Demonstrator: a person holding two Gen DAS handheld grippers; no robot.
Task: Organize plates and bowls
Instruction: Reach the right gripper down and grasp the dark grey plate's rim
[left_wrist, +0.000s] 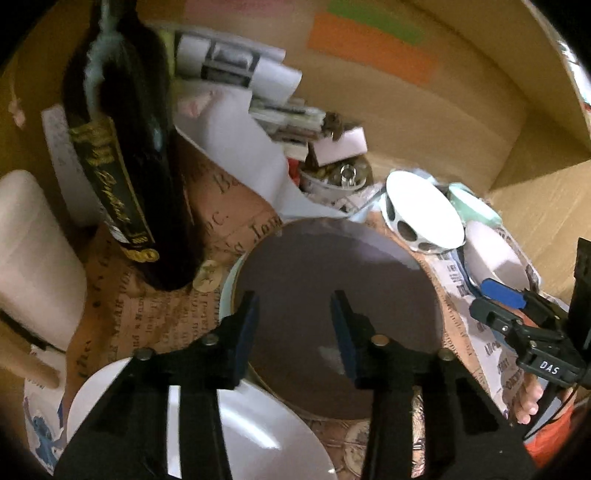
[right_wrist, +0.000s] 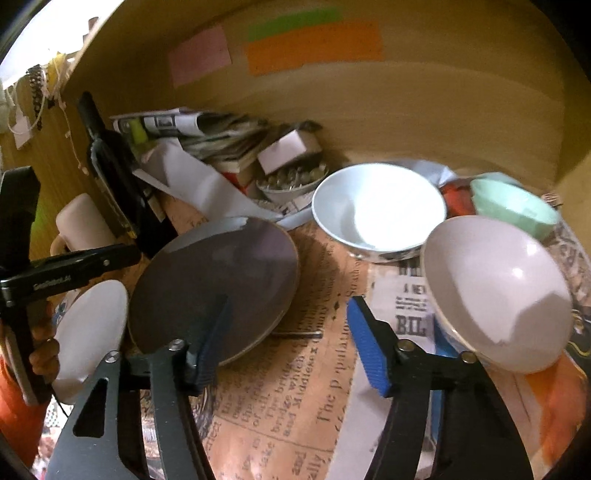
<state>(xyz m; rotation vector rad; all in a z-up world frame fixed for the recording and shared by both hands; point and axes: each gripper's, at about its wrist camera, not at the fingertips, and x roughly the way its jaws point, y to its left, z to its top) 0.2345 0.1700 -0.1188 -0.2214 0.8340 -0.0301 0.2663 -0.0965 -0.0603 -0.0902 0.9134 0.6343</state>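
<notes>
Left gripper (left_wrist: 295, 325) hovers over the grey plate (left_wrist: 332, 295), jaws apart, nothing pinched. Right gripper (right_wrist: 288, 332) sits just right of that plate (right_wrist: 221, 273), jaws parted over newsprint (right_wrist: 295, 387), left pad at the plate rim; contact unclear. White plate (left_wrist: 258, 424) lies left of grey plate; three bowls right: white (right_wrist: 376, 210), beige (right_wrist: 495, 291), green (right_wrist: 517, 210).

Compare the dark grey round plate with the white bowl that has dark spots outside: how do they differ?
The dark grey round plate is flat and shallow; the white bowl with dark spots outside is deep. The plate's surface is dull and dark, while the bowl's inside is bright white. The plate lies nearer the cameras, and the bowl sits farther back. Both are round, empty, and stand on the printed newspaper-style paper.
</notes>
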